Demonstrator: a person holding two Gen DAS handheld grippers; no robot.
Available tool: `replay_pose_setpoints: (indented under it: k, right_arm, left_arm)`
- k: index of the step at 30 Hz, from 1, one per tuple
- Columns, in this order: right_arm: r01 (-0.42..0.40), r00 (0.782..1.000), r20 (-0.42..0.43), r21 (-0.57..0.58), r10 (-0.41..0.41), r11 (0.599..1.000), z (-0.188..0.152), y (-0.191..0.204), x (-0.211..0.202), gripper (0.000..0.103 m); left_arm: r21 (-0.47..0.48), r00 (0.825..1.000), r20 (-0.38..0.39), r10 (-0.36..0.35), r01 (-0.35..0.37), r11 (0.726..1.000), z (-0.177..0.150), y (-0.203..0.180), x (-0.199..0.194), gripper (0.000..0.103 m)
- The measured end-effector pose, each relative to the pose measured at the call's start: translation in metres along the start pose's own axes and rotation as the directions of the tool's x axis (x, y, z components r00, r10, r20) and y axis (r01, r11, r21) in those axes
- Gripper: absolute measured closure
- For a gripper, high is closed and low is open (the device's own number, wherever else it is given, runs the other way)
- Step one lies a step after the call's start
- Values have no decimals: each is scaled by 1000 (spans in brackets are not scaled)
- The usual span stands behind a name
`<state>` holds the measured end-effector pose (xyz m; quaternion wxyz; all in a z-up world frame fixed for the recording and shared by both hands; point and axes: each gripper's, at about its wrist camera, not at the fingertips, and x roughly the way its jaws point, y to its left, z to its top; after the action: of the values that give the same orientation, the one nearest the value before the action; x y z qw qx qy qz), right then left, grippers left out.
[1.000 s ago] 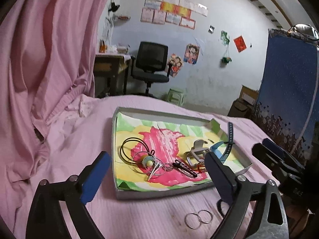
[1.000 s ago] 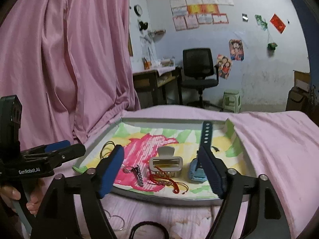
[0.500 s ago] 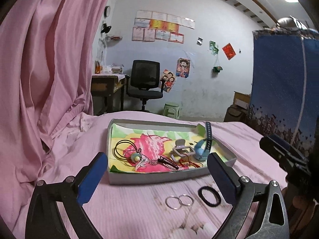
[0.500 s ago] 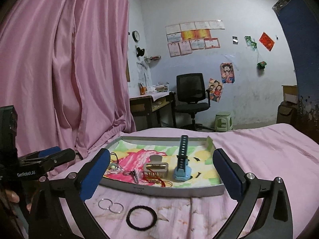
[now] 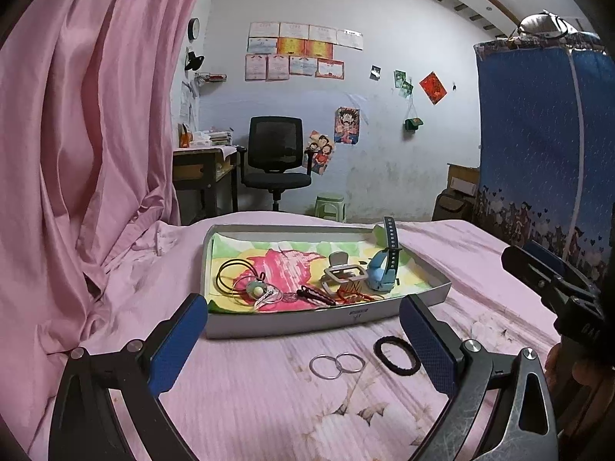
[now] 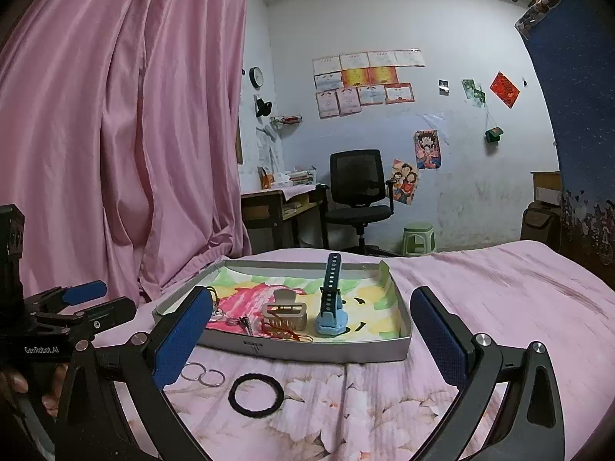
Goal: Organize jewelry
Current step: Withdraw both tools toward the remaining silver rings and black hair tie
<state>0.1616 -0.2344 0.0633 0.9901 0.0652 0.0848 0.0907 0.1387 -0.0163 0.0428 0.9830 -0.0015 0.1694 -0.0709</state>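
A shallow grey tray [image 5: 307, 320] [image 6: 307, 349] with a colourful liner lies on the pink bed. In it are a blue watch [image 5: 382, 274] [image 6: 330, 317], a grey claw clip [image 5: 342, 274] [image 6: 286, 313], a red cord bracelet [image 5: 355, 296], black elastics [image 5: 230, 272] and small clips. On the sheet in front of the tray lie two linked silver rings [image 5: 336, 365] [image 6: 201, 374] and a black hair tie [image 5: 396, 355] [image 6: 255, 388]. My left gripper [image 5: 303, 349] is open and empty, short of the tray. My right gripper [image 6: 311, 342] is also open and empty.
A pink curtain [image 5: 88, 134] hangs along the left of the bed. A blue patterned screen [image 5: 538, 146] stands at the right. Beyond the bed are an office chair [image 5: 276, 161], a desk [image 5: 200, 169] and a green stool [image 5: 330, 207].
Both grippers have drawn back from the tray and levelled out. The right gripper's jaws opened wider. The rings and the black hair tie now lie in full view in front of the tray.
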Motion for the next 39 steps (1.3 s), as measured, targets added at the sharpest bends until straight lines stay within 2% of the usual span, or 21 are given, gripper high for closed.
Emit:
replay_pose_setpoints:
  k: [8, 15, 26, 27, 31, 36, 39]
  right_arm:
    - [-12, 1000, -23, 3, 13, 1000, -8, -2, 2, 2]
    - [-18, 994, -109, 12, 20, 1000, -18, -4, 15, 2]
    - [-49, 969, -239, 22, 53, 999, -36, -6, 37, 2]
    - [-54, 966, -252, 22, 58, 998, -38, -6, 39, 5]
    - [-68, 950, -304, 21, 72, 997, -43, -4, 49, 32]
    - [-102, 927, -362, 12, 99, 995, -52, 2, 59, 45]
    - [-116, 916, -386, 6, 109, 993, -56, 5, 64, 54]
  left_arm:
    - [18, 1000, -25, 20, -19, 1000, -2, -5, 2, 3]
    - [17, 993, -114, 29, -27, 999, -6, -4, 19, 3]
    - [-9, 957, -288, -18, 16, 1000, -17, 3, 52, 3]
    - [-14, 955, -295, -25, 22, 1000, -17, 3, 53, 3]
    - [-21, 945, -324, -53, 49, 999, -20, 3, 60, 12]
    - [-41, 922, -377, -88, 78, 996, -23, 4, 72, 33]
    - [-69, 906, -407, -120, 101, 993, -25, 7, 77, 39]
